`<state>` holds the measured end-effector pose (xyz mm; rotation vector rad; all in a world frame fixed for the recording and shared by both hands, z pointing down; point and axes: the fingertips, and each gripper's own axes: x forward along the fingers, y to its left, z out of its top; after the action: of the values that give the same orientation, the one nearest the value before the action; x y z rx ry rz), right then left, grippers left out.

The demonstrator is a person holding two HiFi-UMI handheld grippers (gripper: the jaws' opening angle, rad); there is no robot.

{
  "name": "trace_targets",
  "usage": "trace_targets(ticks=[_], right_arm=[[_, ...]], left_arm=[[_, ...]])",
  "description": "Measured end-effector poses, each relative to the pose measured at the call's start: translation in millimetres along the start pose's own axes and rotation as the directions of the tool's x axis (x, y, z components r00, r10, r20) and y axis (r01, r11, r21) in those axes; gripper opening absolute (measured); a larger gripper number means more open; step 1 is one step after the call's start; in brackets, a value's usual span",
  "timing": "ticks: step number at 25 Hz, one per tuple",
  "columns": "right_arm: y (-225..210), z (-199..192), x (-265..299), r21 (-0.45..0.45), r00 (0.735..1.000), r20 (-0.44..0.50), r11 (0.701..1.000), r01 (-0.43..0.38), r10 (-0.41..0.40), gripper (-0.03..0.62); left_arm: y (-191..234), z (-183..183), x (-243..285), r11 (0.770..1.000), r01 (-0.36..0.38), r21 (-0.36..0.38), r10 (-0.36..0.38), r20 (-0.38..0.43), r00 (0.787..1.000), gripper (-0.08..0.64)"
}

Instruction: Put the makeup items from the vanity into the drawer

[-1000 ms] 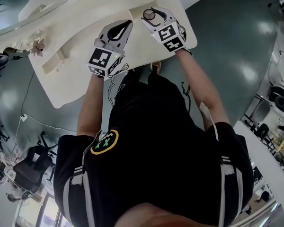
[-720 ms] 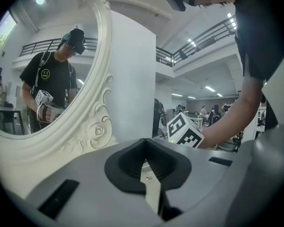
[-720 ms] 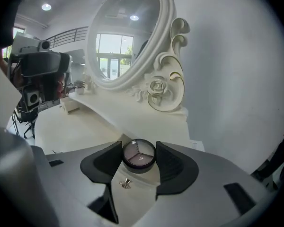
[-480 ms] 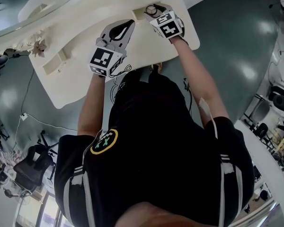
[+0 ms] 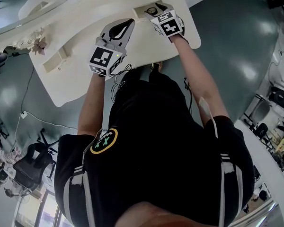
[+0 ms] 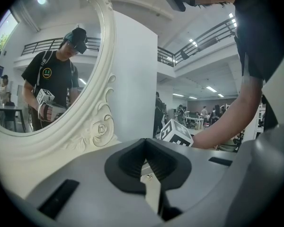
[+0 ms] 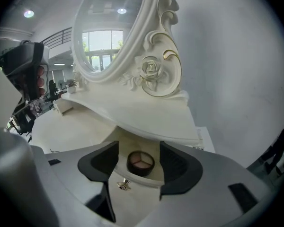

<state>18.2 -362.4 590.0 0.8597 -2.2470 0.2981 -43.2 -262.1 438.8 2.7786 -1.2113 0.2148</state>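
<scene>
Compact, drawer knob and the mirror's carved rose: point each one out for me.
round compact [image 7: 141,163], right gripper view, on its three-part powder pan
drawer knob [image 7: 123,185], right gripper view, on the gold knob's middle
carved rose [image 7: 151,69], right gripper view, on the flower's centre

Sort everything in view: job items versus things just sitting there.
Job:
- round black compact with pink powder, lying in the open cream drawer
- right gripper, jaws opening, with the compact between them

Just there:
- ornate white oval mirror
- left gripper, shut and empty
</scene>
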Motion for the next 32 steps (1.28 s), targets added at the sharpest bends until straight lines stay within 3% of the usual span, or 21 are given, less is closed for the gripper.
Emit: trace_targets(ticks=[4, 9, 15, 19, 25, 28, 32], right_arm=[[4, 4, -5, 0.01, 1.0, 0.013, 1.0, -0.003, 0.003, 0.337], [1, 6, -14, -0.003, 0.999, 0.036, 1.0, 0.014, -0.014, 0.342], [12, 36, -53, -0.034, 0.989, 0.145, 0.999, 0.018, -0.013, 0.344], [32, 66, -103, -0.067, 0.966, 0.26, 0.998, 0.01, 0.007, 0.342], [65, 94, -170, -0.156, 0.905, 0.421, 0.988, 0.004, 0.063, 0.287], [73, 98, -189, -0.168, 0.882, 0.465, 0.986, 0.011, 0.069, 0.281], [74, 94, -200, -0.147, 0.875, 0.481, 0.989, 0.019, 0.055, 0.278]], left_arm=[[-2, 0, -1, 1.0, -0.001, -0.002, 0.001, -0.001, 1.0, 0.02], [-5, 4, -1, 1.0, -0.004, 0.005, 0.004, -0.002, 1.0, 0.019], [-6, 12, -2, 1.0, -0.004, 0.024, 0.004, 0.005, 1.0, 0.02], [-10, 24, -6, 0.999, 0.004, 0.043, -0.005, 0.026, 1.0, 0.018], [-21, 42, -14, 0.998, 0.008, 0.061, -0.011, 0.052, 0.999, 0.02], [-25, 50, -15, 0.998, 0.0, 0.055, -0.003, 0.052, 0.999, 0.019], [-31, 51, -16, 0.997, 0.009, 0.074, -0.014, 0.065, 0.998, 0.02]])
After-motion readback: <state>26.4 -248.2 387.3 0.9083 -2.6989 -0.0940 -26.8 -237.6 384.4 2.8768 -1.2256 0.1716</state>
